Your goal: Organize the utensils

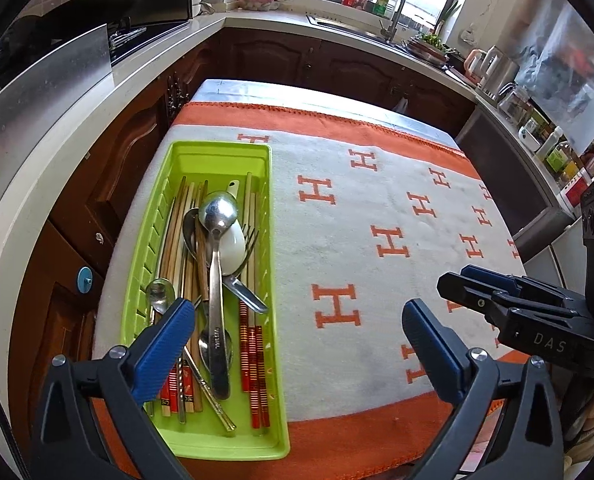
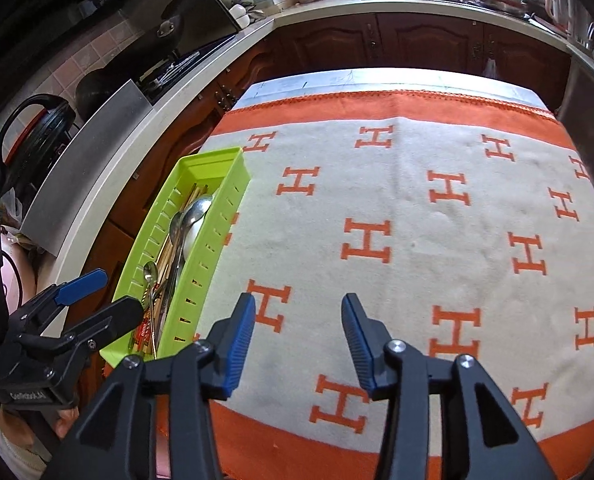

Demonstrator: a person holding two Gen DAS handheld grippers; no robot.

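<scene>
From the left wrist view, the left tongs (image 1: 297, 344) stand spread wide with nothing between them — released. One blue pad (image 1: 165, 352) hangs over the near end of a lime-green tray (image 1: 275, 412), the other over the bare cloth to its right. The tray lies lengthwise along the left side of the desk, on a grey blanket (image 1: 377, 208) with an orange border and orange H letters. Inside it the utensils lie in a loose heap: a large steel spoon (image 1: 217, 248) on top, its bowl toward the far end; a white ceramic spoon (image 1: 233, 246) under it; a fork (image 1: 250, 240) against the right wall; a smaller steel spoon (image 1: 160, 294) near the left wall; wooden chopsticks (image 1: 177, 232); and red-banded chopsticks (image 1: 253, 360) at the near end. The right tongs (image 1: 471, 286) show at the right edge, above the cloth and well apart from the tray.

From the right wrist view, the right tongs (image 2: 299, 344) are parted over open blanket (image 2: 417, 220), gripping nothing — loose, less wide than the other pair. The tray (image 2: 213, 240) sits to their left at the desk's edge, utensils inside. The left tongs (image 2: 105, 292) hover at its near end, spread, with one pad (image 2: 83, 282) outside the tray's left wall.
</scene>
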